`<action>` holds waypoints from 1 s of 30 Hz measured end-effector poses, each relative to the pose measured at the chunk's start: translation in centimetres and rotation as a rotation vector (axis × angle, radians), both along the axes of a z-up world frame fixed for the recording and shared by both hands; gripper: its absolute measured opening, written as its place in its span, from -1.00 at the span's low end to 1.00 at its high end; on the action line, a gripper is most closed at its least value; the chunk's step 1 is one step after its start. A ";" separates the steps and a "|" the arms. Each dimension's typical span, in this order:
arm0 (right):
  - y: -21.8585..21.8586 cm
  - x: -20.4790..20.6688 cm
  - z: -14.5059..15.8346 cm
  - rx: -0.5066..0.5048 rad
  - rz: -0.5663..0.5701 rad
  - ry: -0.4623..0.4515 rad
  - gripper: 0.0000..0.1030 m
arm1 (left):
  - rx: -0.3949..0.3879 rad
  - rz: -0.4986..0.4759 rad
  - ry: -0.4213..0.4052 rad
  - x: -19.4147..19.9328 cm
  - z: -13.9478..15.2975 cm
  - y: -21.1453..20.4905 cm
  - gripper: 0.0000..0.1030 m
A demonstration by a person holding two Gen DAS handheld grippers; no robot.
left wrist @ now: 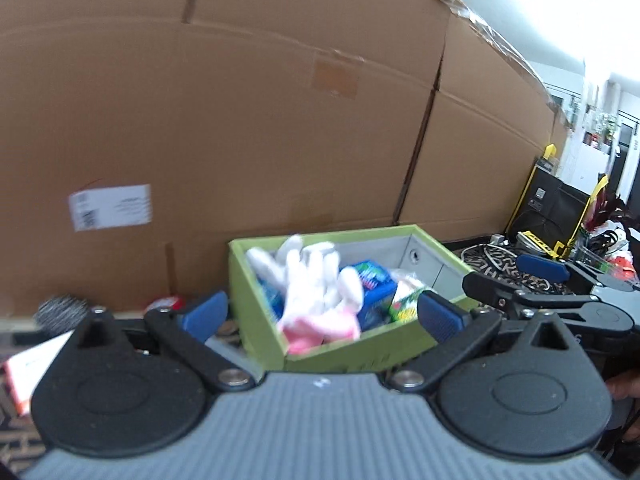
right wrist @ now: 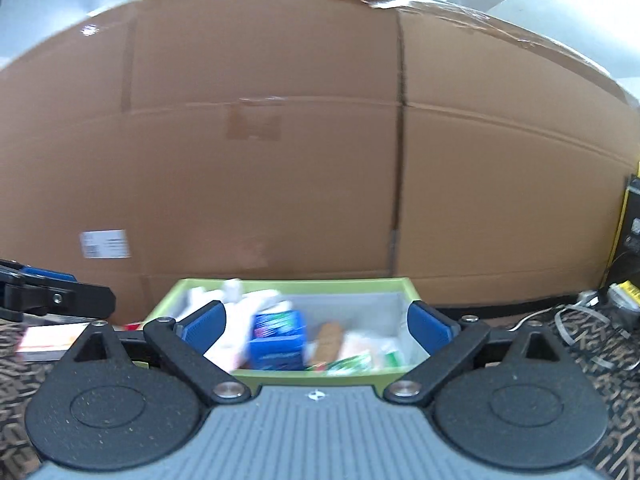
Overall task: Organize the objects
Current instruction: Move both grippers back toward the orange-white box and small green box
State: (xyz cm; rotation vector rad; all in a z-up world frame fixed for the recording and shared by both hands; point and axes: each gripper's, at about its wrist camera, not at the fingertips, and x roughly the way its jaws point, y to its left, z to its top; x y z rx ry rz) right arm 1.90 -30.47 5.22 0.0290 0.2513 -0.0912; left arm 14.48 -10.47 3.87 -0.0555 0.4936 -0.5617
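Left wrist view: left hand-held gripper spread wide, nothing between its blue pads, aimed at a green box set against a tall cardboard wall. Only this view shows the white-and-pink gloves draped over the box's contents, a grey scourer at far left, a white-and-orange carton and a black case with yellow edging at right, with a bright room behind. The right hand-held gripper appears here from the side, released. Right wrist view: right hand-held gripper released too, empty, squarely before the green box; only here a brown roll-shaped item shows beside the blue packet. Surface is a dark patterned covering. White shipping label on the cardboard, print too blurred to read.
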 end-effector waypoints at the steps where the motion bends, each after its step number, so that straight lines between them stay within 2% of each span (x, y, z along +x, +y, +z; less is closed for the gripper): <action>1: 0.4 1.0 -0.4 0.005 0.017 0.006 0.95 | -0.002 0.016 -0.001 -1.0 -0.1 1.1 1.00; 6: 3.3 0.6 -2.6 0.036 0.101 0.048 0.95 | 0.026 0.129 0.050 -3.6 -2.1 4.9 1.00; 12: 7.8 1.1 -5.7 0.089 0.251 0.159 0.95 | 0.000 0.267 0.171 -4.9 -5.3 10.8 1.00; 15: 10.5 1.8 -6.6 0.080 0.308 0.209 0.94 | 0.006 0.328 0.220 -4.9 -6.7 13.5 1.00; 19: 13.5 3.2 -6.8 0.043 0.354 0.234 0.87 | -0.012 0.383 0.234 -4.7 -7.0 16.5 1.00; 23: 16.2 5.4 -6.4 0.008 0.376 0.231 0.76 | -0.026 0.394 0.237 -3.2 -6.8 18.3 1.00; 26: 17.6 7.3 -6.4 -0.022 0.351 0.231 0.62 | -0.032 0.398 0.228 -1.3 -6.4 19.3 1.00; 30: 18.0 10.8 -6.8 -0.025 0.316 0.256 0.49 | -0.040 0.317 0.208 2.7 -5.5 19.9 1.00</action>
